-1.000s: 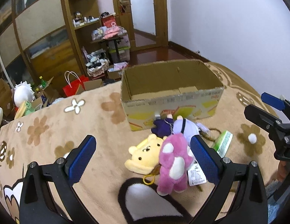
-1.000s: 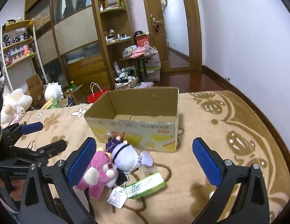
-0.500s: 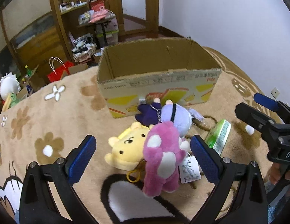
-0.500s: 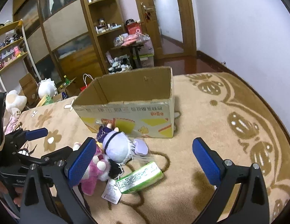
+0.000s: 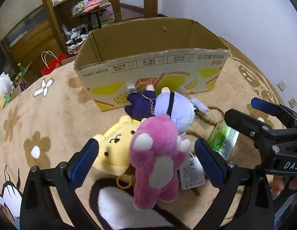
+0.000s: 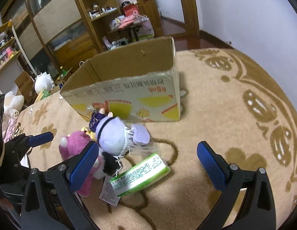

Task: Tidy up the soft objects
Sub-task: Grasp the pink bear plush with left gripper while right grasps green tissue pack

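Nothing packed yet: cardboard box point(image 5: 152, 61) looks empty inside. Pink plush bear point(image 5: 158, 159), yellow plush point(image 5: 114, 149), purple plush point(image 6: 112, 134) & green pack point(image 6: 140, 174) lie on blanket in front. Both hand-held grippers, left point(image 5: 146, 163) & right point(image 6: 146, 164), spread wide, holding nothing; left straddles pink bear.

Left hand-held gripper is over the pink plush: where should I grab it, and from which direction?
Grip the pink plush across its torso, coming straight down from above. It lies on top of the pile, lengthwise between the open left hand-held gripper pads, the yellow plush beneath its left side.
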A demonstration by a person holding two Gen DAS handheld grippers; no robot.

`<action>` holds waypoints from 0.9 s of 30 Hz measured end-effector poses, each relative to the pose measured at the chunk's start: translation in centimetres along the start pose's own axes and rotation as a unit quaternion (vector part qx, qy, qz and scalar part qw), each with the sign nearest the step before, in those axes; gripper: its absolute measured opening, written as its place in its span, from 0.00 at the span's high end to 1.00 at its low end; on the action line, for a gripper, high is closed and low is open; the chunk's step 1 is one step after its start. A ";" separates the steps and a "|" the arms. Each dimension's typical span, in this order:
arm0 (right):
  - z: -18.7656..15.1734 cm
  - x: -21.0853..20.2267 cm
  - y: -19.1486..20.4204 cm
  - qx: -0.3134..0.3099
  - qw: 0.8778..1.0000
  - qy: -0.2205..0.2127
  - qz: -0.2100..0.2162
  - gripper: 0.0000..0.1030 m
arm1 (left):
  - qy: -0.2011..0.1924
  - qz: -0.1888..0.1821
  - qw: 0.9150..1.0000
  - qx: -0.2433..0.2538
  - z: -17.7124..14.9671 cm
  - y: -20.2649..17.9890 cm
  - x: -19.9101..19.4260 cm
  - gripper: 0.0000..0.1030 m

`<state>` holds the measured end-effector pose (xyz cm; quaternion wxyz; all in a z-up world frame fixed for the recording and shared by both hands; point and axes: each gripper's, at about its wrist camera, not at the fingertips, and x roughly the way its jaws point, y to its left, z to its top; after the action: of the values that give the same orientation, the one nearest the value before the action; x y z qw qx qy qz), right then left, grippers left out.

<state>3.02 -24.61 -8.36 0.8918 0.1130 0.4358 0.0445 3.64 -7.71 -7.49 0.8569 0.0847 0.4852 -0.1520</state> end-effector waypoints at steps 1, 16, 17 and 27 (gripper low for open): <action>-0.1 0.2 -0.1 0.001 1.000 0.004 0.001 0.00 | 0.004 -0.003 1.000 0.000 0.0 -0.1 0.2 0.12; -1.2 3.0 0.1 0.015 0.997 0.071 0.014 0.35 | 0.018 -0.027 0.999 0.017 -0.4 -1.1 1.4 0.57; -1.2 3.2 0.0 0.016 0.997 0.074 0.010 0.35 | 0.011 -0.025 1.000 0.016 -0.3 -1.0 1.1 0.58; -0.6 2.2 0.1 0.008 0.998 0.054 0.007 0.56 | -0.031 -0.021 0.999 -0.009 0.3 0.3 -0.6 0.59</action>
<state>3.89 -23.97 -10.39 0.8659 0.1204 0.4826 0.0536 3.64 -7.36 -6.81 0.8687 0.0625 0.4617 -0.1684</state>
